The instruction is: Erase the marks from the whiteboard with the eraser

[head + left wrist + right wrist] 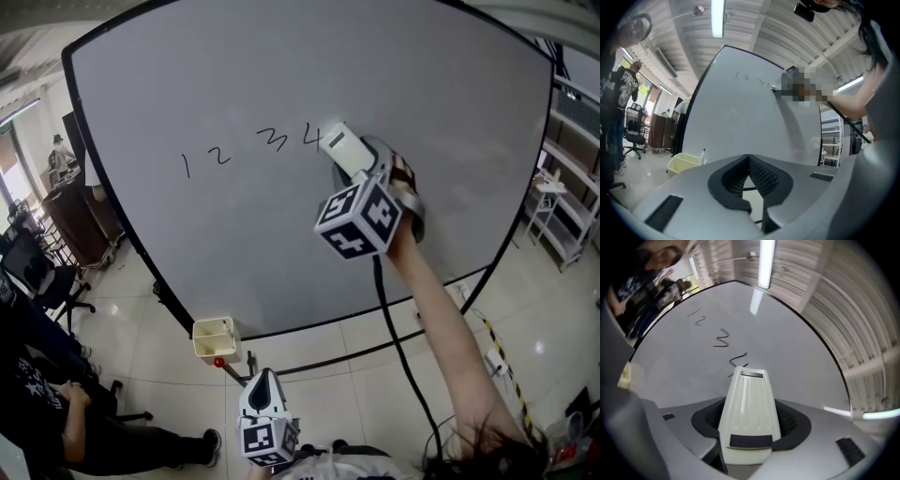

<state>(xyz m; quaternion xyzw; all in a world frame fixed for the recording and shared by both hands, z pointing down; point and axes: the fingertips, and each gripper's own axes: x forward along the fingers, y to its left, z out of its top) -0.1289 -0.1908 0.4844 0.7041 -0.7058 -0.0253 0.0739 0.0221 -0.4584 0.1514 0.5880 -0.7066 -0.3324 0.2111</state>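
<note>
A large whiteboard carries the handwritten marks 1 2 3 4. My right gripper is shut on a cream-white eraser, whose far end lies against the board just right of the 4. In the right gripper view the eraser sits between the jaws and its tip reaches the lower strokes of the 4. My left gripper hangs low, below the board, shut with nothing in it. In the left gripper view its pads meet at the tip, and the whiteboard stands ahead.
A yellow tray with a marker in it hangs at the board's lower edge. A seated person and an office chair are at the left. Metal shelving stands right. A black cable trails from the right gripper.
</note>
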